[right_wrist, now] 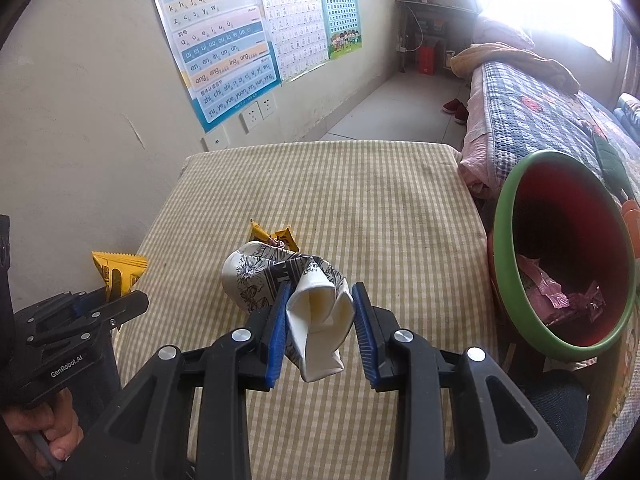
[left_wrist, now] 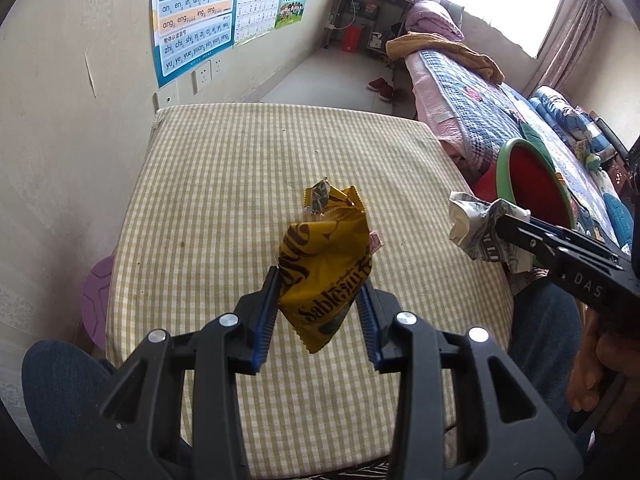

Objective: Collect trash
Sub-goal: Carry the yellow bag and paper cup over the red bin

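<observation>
Printed on the yellow wrapper pinched by the left gripper: "Sable" in dark letters (rest creased, unreadable). On the body of the right gripper: "DAS". On the left gripper's body in the right wrist view: "GenRobot.AI". On the wall poster: rows of pinyin, among them "b p m f d t n l", "ai ei ui ao ou iu ie üe er", "ang eng ing ong", "zhi chi shi ri zi ci si yi wu yu". Neighbouring charts too small to read.

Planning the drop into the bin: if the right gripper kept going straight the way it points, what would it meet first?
Probably the checked tabletop, near the small yellow wrapper, not the red bin off to its right. Depth is uncertain. The right gripper holds a crumpled paper cup.
</observation>
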Motion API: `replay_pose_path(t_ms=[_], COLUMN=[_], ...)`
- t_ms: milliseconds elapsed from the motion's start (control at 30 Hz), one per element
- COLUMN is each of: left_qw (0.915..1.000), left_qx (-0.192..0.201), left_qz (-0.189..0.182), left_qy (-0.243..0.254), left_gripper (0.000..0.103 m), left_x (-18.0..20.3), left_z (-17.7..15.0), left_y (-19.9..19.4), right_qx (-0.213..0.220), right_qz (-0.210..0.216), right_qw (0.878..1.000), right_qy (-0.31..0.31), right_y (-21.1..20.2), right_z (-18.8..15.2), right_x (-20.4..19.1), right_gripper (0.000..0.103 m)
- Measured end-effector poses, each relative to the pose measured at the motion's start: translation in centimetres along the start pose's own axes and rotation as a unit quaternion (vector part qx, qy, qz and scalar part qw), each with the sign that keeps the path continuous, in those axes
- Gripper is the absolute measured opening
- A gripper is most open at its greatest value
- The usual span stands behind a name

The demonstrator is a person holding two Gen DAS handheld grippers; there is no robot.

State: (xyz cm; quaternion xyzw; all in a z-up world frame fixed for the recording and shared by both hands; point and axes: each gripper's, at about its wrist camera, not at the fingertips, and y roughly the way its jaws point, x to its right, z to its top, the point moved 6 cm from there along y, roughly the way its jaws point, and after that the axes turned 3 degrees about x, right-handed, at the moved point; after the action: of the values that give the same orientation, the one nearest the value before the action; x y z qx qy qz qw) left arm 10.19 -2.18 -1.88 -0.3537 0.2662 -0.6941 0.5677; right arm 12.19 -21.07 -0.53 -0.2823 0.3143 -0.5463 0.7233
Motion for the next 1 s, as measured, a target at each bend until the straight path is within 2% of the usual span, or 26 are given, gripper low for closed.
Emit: replay_pose_path(t_ms=[433, 1000], left_qw=[0.9994, 0.995], left_qx=[-0.008, -0.028], left_qz=[-0.008, -0.047], left_qy=[0.034, 0.083], left_gripper=[0.036, 0.036], left_x=[3.1, 9.8], left_z=[-0.2, 0.4], left_y=[-0.2, 2.1], right_qx=[0.01, 0.021], right_qz=[-0.002, -0.038], right_qw=[0.999, 0.995], right_qy=[0.031, 0.09], right_y=[-1.9, -3.9], right_z=[-1.5, -2.5], right_x=[2.4, 9.7], right_gripper=[0.03, 0.031])
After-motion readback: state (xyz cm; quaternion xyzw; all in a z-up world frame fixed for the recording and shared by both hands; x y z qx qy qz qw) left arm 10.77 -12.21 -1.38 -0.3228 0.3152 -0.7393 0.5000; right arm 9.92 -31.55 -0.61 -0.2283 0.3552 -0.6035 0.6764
